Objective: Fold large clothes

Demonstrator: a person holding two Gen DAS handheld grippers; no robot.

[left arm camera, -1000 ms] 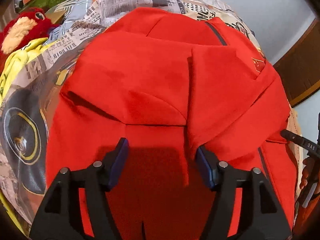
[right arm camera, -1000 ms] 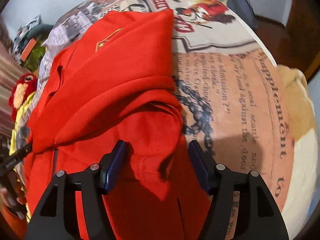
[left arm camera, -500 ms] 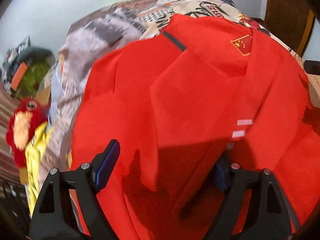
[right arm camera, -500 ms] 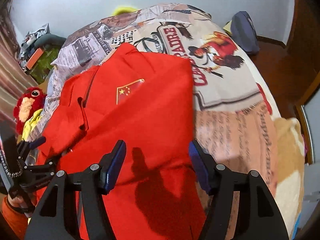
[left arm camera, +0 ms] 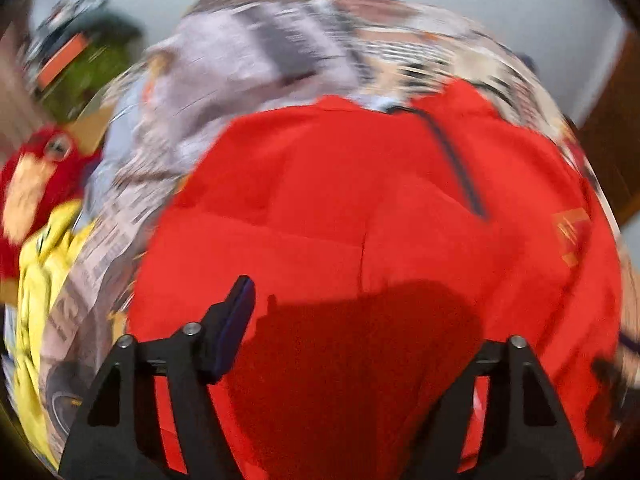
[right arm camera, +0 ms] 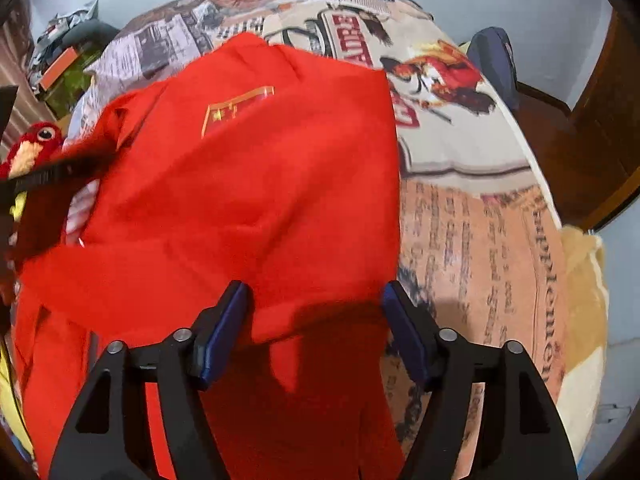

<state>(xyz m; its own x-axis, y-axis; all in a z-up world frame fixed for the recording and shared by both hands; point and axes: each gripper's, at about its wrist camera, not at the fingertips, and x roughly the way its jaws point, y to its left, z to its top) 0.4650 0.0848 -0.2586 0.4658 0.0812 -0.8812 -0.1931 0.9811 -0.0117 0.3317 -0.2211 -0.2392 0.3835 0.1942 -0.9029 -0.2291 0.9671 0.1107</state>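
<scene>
- The red jacket (right arm camera: 248, 184) lies spread over the bed (right arm camera: 480, 208), its near part bunched into soft folds under my claws.
- A small flag patch (right arm camera: 238, 110) sits on its chest, and in the left view a dark zipper (left arm camera: 456, 160) runs down from the collar.
- The jacket's right edge hangs as a straight fold line against the printed bedcover; the cloth looks thick and smooth, bright red all over.
- My right claw (right arm camera: 316, 336) is spread wide above the jacket's near fold, cloth lying between the blue pads (right arm camera: 224, 332) but nothing pinched.
- My left claw (left arm camera: 356, 328) shows one blue pad clear; the other is buried in red cloth and the view is blurred, so I cannot tell whether it pinches anything.
- The bedcover carries newspaper print and a poster picture.
- Beside the bed's left edge sit a red plush toy (right arm camera: 32, 148) and something yellow (left arm camera: 44, 264).
- A dark blue bag (right arm camera: 496, 64) rests by the bed's far right corner.
</scene>
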